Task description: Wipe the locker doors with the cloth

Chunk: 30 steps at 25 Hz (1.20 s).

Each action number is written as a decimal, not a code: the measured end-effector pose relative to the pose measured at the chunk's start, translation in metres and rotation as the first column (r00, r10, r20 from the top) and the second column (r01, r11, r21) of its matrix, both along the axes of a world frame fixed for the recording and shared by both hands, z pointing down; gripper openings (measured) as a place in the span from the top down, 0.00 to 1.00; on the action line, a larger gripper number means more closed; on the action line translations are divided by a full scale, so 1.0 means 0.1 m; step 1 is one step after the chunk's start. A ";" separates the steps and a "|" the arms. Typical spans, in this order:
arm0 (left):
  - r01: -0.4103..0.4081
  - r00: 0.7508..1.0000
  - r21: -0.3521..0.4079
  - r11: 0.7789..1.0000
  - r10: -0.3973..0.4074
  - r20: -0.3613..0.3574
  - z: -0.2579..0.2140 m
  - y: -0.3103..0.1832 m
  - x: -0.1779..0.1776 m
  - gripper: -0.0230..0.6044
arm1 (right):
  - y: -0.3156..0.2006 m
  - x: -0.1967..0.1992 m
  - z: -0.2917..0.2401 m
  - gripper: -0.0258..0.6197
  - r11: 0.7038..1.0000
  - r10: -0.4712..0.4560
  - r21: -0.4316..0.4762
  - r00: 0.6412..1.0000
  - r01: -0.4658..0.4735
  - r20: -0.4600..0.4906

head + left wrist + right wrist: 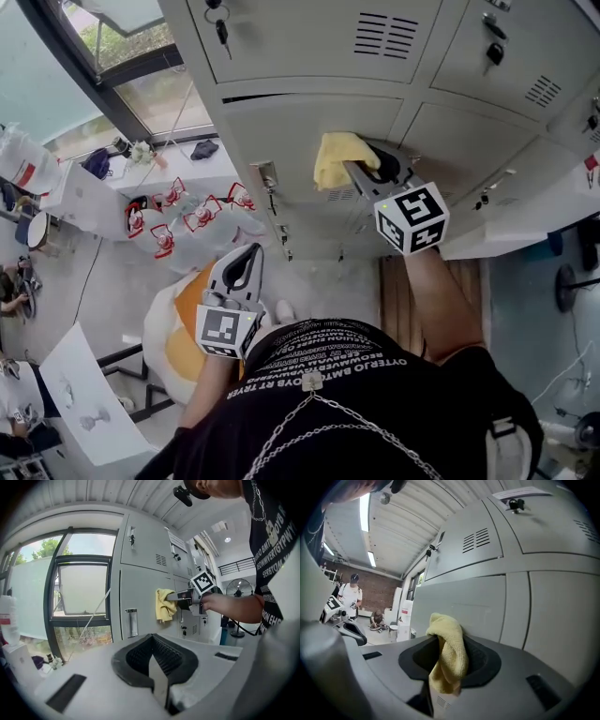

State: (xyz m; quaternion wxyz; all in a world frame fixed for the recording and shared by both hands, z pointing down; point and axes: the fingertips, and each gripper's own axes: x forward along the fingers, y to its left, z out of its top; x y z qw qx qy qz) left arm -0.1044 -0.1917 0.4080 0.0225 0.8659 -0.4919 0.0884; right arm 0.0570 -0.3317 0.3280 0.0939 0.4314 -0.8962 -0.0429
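A yellow cloth (336, 157) is pressed against a grey locker door (281, 127) in the middle row. My right gripper (354, 171) is shut on the cloth, its marker cube nearer to me. In the right gripper view the cloth (448, 654) bunches up between the jaws and hangs over them, close to the door (464, 602). My left gripper (246, 258) hangs lower left, away from the lockers, jaws shut with nothing in them. The left gripper view shows those closed jaws (157, 677), and beyond them the cloth (164, 604) and the right gripper (182, 596) at the door.
Grey lockers (309, 37) with vents, keys (221, 33) and latch handles (267, 178) fill the top. A window (141, 66) is to the left. Below it a white table (178, 178) has red-and-white bags (202, 217) in front. An orange-and-white object (173, 337) lies on the floor.
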 end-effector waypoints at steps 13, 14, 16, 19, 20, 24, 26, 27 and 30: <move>0.069 0.997 -0.036 0.997 -0.068 0.026 0.13 0.43 0.39 0.95 | -0.02 0.62 0.10 0.78 0.998 0.062 0.017 0.996 -0.061 -0.058; 0.076 0.997 -0.041 0.996 -0.074 0.031 0.14 0.44 0.38 0.95 | 0.00 0.62 0.11 0.78 0.998 0.067 0.023 0.996 -0.066 -0.061; 0.088 0.996 -0.050 0.995 -0.086 0.037 0.16 0.47 0.37 0.95 | 0.04 0.58 0.10 0.78 0.998 0.061 0.031 0.997 -0.059 -0.052; 0.099 0.994 -0.057 0.993 -0.097 0.040 0.17 0.49 0.37 0.95 | 0.15 0.45 0.12 0.78 1.000 0.012 0.024 1.000 -0.012 -0.013; 0.099 0.994 -0.057 0.993 -0.097 0.041 0.17 0.49 0.37 0.95 | 0.18 0.40 0.15 0.78 1.000 -0.006 0.017 1.000 0.006 -0.002; 0.104 0.994 -0.050 0.993 -0.102 0.047 0.14 0.45 0.31 0.95 | 0.25 0.08 0.41 0.78 0.996 -0.082 -0.029 0.996 0.081 -0.025; 0.101 0.994 -0.041 0.994 -0.099 0.051 0.11 0.40 0.26 0.95 | 0.28 -0.07 0.53 0.78 0.993 -0.110 -0.051 0.993 0.108 -0.043; 0.093 0.994 -0.039 0.995 -0.091 0.054 0.09 0.37 0.24 0.95 | 0.30 -0.14 0.56 0.78 0.992 -0.117 -0.059 0.992 0.115 -0.042; 0.064 0.996 -0.037 0.997 -0.061 0.060 0.06 0.27 0.22 0.95 | 0.31 -0.31 0.56 0.78 0.989 -0.131 -0.065 0.991 0.129 -0.028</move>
